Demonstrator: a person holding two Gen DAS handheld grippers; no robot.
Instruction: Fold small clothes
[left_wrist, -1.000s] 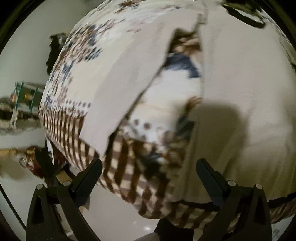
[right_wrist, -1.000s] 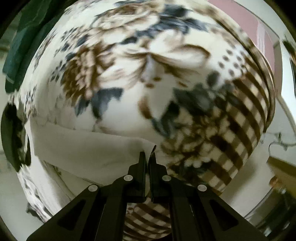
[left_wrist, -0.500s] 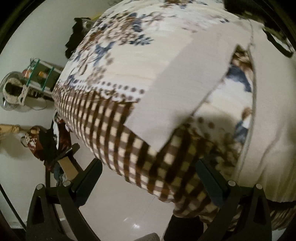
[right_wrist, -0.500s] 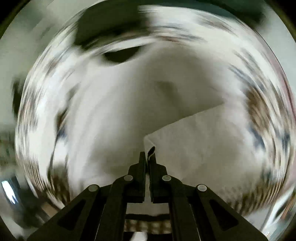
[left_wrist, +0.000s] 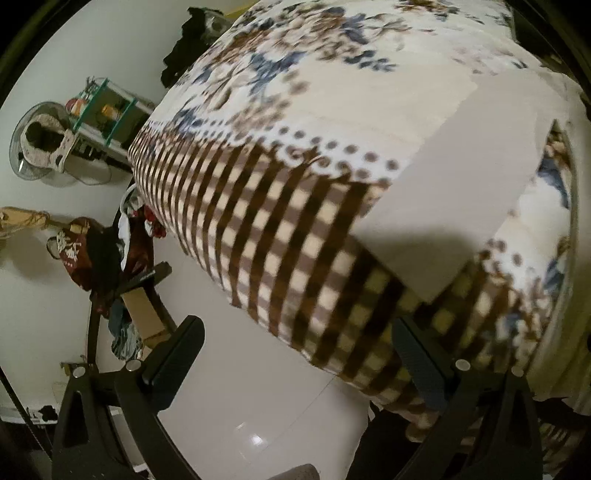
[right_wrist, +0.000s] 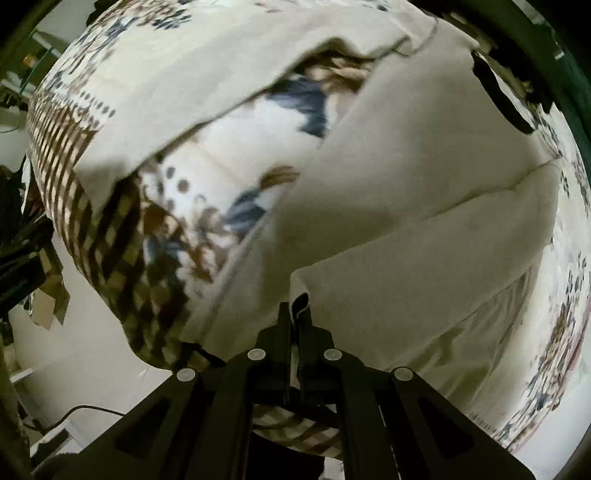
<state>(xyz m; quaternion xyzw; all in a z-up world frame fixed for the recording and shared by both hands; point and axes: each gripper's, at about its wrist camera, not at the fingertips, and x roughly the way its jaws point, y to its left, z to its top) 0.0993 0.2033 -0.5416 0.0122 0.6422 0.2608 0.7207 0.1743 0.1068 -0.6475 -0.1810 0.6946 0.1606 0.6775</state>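
Observation:
A cream long-sleeved garment (right_wrist: 406, 192) lies spread on a bed with a floral and brown-checked blanket (left_wrist: 280, 206). My right gripper (right_wrist: 295, 317) is shut on a fold of the garment's cloth (right_wrist: 300, 303), with a folded-over sleeve or flap (right_wrist: 424, 266) lying across the body. The other sleeve (right_wrist: 177, 92) stretches to the left over the blanket. In the left wrist view that sleeve (left_wrist: 461, 184) lies flat on the blanket. My left gripper (left_wrist: 299, 347) is open and empty, held above the bed's corner, apart from the sleeve end.
Beyond the bed's edge is a white tiled floor (left_wrist: 236, 406). A fan (left_wrist: 40, 147), a small shelf (left_wrist: 107, 110) and a rack with hanging clothes (left_wrist: 103, 258) stand to the left. A dark garment (right_wrist: 509, 110) lies at the far right of the bed.
My right gripper has swung with the pinched cloth across the garment, laying a fold over its body. My left gripper has shifted left toward the bed corner, so the sleeve now sits further right.

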